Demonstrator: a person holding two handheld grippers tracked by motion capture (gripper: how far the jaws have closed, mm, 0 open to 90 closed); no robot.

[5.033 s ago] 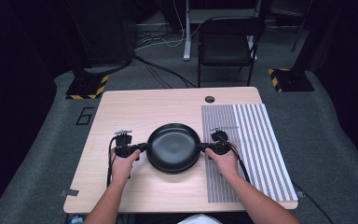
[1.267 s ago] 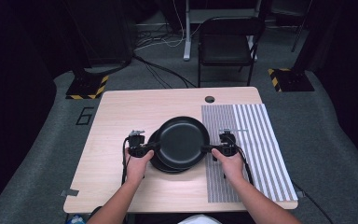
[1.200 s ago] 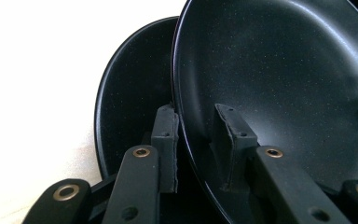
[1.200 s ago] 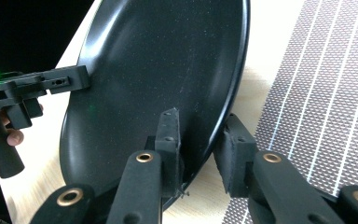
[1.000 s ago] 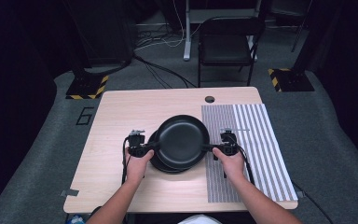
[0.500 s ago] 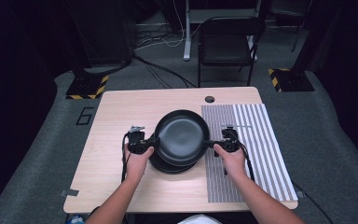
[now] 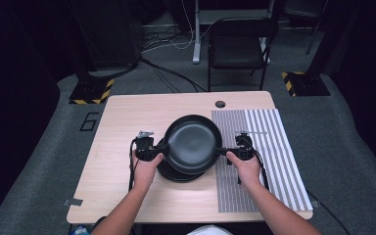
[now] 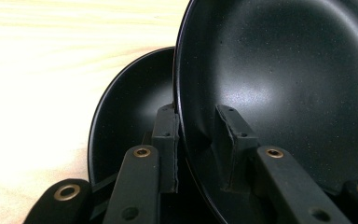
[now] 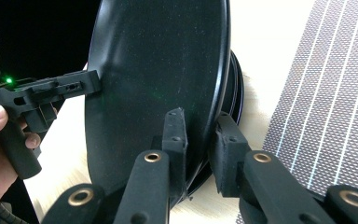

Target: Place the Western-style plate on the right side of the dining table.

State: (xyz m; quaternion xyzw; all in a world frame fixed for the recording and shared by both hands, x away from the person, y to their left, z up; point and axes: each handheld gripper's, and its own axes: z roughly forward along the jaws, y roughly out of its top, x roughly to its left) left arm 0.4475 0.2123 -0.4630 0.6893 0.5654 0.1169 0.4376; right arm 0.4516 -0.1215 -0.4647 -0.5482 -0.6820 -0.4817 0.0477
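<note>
A black plate hangs a little above a stack of like black plates on the wooden table, held from both sides. My left gripper is shut on its left rim and my right gripper on its right rim. In the left gripper view the pads of the left gripper pinch the rim of the raised plate, with a lower plate behind. In the right gripper view the right gripper clamps the plate; the left gripper grips the far rim.
A grey striped mat covers the table's right part, just right of the stack. A small round hole sits near the far edge. A black chair stands beyond the table. Bare wood lies left of my left hand.
Five seconds ago the plates lay together lower and farther left. The top plate is now lifted clear of the stack; over the last second it rose only slightly.
</note>
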